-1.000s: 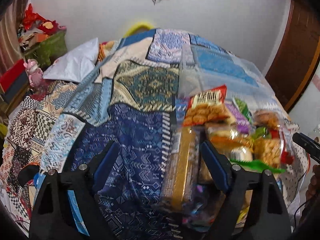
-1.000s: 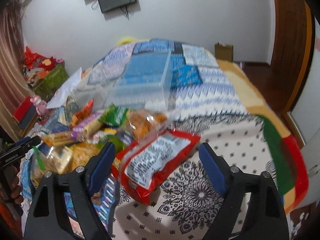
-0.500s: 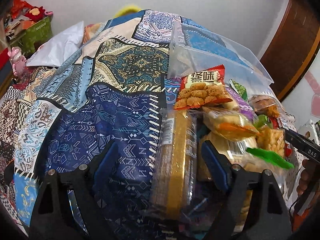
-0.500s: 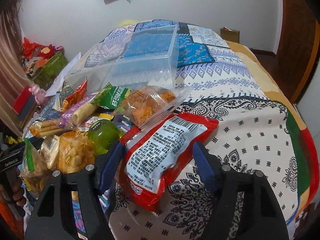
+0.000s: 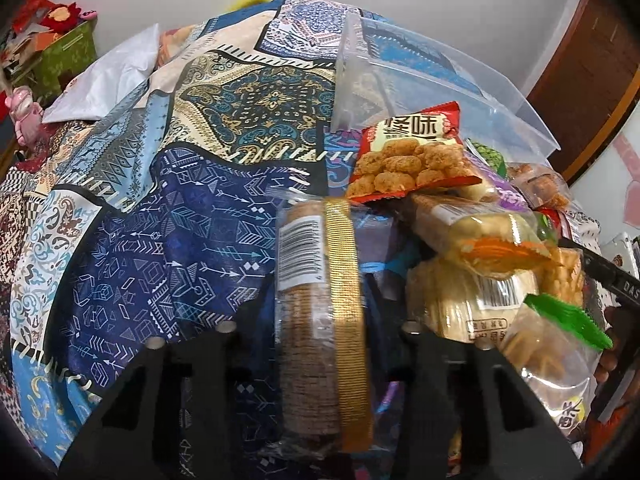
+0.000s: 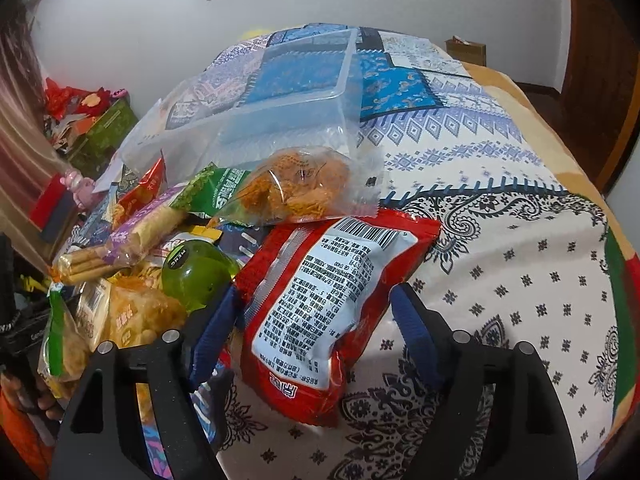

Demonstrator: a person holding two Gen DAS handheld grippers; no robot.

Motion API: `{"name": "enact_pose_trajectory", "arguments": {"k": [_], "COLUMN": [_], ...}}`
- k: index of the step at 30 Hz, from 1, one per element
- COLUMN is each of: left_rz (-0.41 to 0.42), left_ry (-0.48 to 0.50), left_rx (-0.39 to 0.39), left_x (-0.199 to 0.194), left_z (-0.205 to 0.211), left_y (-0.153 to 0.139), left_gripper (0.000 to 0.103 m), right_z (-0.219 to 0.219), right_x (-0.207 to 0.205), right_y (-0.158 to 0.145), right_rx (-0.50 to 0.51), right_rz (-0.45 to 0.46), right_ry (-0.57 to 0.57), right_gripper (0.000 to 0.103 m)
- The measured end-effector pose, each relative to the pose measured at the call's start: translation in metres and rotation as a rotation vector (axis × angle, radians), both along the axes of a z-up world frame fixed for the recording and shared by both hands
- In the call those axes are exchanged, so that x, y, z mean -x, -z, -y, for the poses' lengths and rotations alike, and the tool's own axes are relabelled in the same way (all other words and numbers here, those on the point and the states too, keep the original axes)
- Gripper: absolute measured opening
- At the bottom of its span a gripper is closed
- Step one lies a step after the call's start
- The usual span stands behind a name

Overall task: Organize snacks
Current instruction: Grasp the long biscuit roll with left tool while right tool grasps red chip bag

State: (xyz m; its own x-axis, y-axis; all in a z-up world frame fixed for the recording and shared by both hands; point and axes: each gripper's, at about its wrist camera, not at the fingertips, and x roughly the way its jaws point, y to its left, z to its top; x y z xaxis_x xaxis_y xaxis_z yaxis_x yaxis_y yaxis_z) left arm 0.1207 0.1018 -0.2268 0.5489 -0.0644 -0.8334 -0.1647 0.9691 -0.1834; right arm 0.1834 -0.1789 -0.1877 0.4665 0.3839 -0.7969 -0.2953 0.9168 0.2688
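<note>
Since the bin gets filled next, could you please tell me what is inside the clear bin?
The clear bin looks empty: only the quilt shows through its walls. Its near corner is hidden behind the orange snack bag.

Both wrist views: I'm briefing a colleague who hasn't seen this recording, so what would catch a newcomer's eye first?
The heap of snack packets on the patterned bedspread, just in front of an empty clear plastic bin. In the left wrist view, the left gripper is shut on a long clear sleeve of biscuits with a gold band. In the right wrist view, a red bag, printed back up, lies between the right gripper's blue pads.
</note>
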Motion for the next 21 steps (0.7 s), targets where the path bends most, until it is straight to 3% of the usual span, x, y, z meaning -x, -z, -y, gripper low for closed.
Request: {"name": "enact_pose_trajectory", "arguments": {"k": [5, 8, 10, 17, 21], "left_rz": [0.009, 0.020, 0.032, 0.092, 0.133], "left_ry": [-0.007, -0.018, -0.028, -0.063, -0.069], "left_rx": [-0.016, -0.034, -0.042, -0.061, -0.068], "left_x": [0.007, 0.012, 0.017, 0.031, 0.035], "left_z": [0.002, 0.001, -0.001, -0.010, -0.011], "left_y": [-0.004, -0.010, -0.016, -0.044, -0.061], "left_gripper": [0.038, 0.038, 0.038, 0.036, 0.036], "right_z": [0.002, 0.006, 0.010, 0.020, 0.032], "right_x": [-0.001, 0.003, 0.004, 0.012, 0.018], "right_y": [0.002, 0.001, -0.001, -0.007, -0.016], "right_rx": [-0.017, -0.028, -0.042, -0.051, -0.064], "right_rz": [-0.004, -0.002, -0.001, 0.007, 0.028], "right_ry": [0.006, 0.014, 0.023, 0.038, 0.058], "right_gripper": [0.075, 0.067, 0.053, 0.048, 0.039]}}
